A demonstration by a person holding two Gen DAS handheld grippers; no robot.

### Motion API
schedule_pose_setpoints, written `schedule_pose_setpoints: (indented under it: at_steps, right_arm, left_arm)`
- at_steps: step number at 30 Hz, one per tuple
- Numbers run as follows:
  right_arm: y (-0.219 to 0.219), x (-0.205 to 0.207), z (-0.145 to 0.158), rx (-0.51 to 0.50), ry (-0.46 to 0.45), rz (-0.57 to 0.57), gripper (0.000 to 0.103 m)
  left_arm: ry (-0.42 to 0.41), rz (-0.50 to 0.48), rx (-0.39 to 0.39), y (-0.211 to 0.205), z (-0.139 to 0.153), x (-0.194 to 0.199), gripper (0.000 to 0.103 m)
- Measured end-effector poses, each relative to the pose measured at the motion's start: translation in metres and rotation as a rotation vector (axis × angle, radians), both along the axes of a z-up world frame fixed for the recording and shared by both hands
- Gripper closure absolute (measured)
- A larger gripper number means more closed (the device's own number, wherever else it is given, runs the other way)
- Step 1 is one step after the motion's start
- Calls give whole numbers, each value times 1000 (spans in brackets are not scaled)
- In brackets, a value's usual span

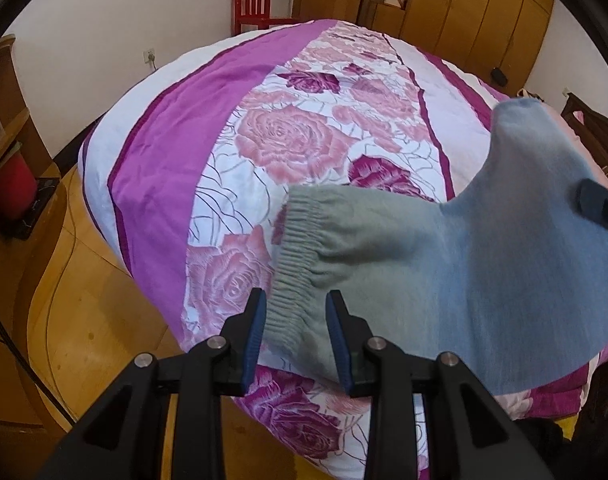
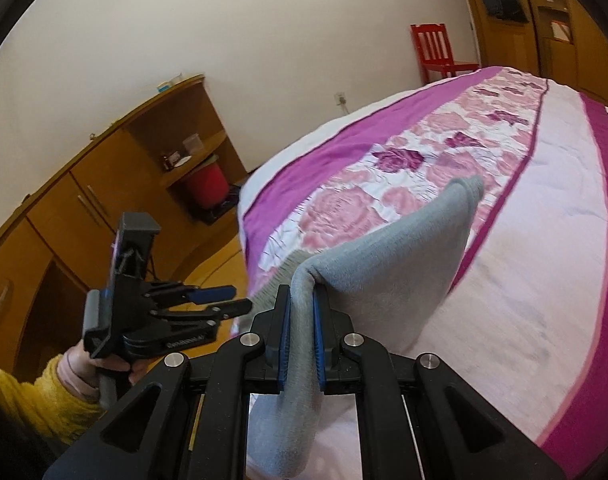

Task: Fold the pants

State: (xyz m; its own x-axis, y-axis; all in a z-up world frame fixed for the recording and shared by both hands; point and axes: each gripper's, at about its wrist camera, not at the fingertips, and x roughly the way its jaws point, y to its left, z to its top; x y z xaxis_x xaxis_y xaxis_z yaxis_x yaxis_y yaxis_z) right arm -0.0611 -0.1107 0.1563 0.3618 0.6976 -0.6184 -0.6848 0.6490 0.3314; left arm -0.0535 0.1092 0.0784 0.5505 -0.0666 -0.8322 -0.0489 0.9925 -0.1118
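Left wrist view looks out over a bed [image 1: 152, 168] dressed in a purple, white and rose-print quilt, with the grey pants [image 1: 443, 272] spread across its near right part. Their ribbed waistband [image 1: 292, 264] lies on the roses, and its lower end runs down between the blue pads of the left hand-held gripper [image 1: 294, 336], whose jaws stand wide apart with cloth between them but not pinched. One pant leg rises toward the far right, lifted off the quilt.

From the right wrist view, the right hand-held gripper [image 2: 301, 338] has its jaws clamped on a fold of the grey fabric [image 2: 387, 264], which stands up in a ridge running away from the camera and hangs down below the pads too. Off to the left (just past the bed's edge) a hand [image 2: 108, 364] in a yellow sleeve [image 2: 40, 400] holds the other gripper.

A red chair [image 1: 252, 4] stands against the far wall beside wooden wardrobes [image 1: 455, 12].
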Motion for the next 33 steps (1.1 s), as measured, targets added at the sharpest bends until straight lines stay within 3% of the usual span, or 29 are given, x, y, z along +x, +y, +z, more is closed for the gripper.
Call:
schedule_pose_setpoints:
  at_steps: [14, 33]
  right_arm:
    - [60, 18, -12, 29, 80, 81, 92]
    - [133, 32, -64, -94, 144, 100, 91]
  left_arm:
    - [4, 31, -11, 14, -5, 2, 71]
    - [32, 79, -36, 45, -26, -1, 71]
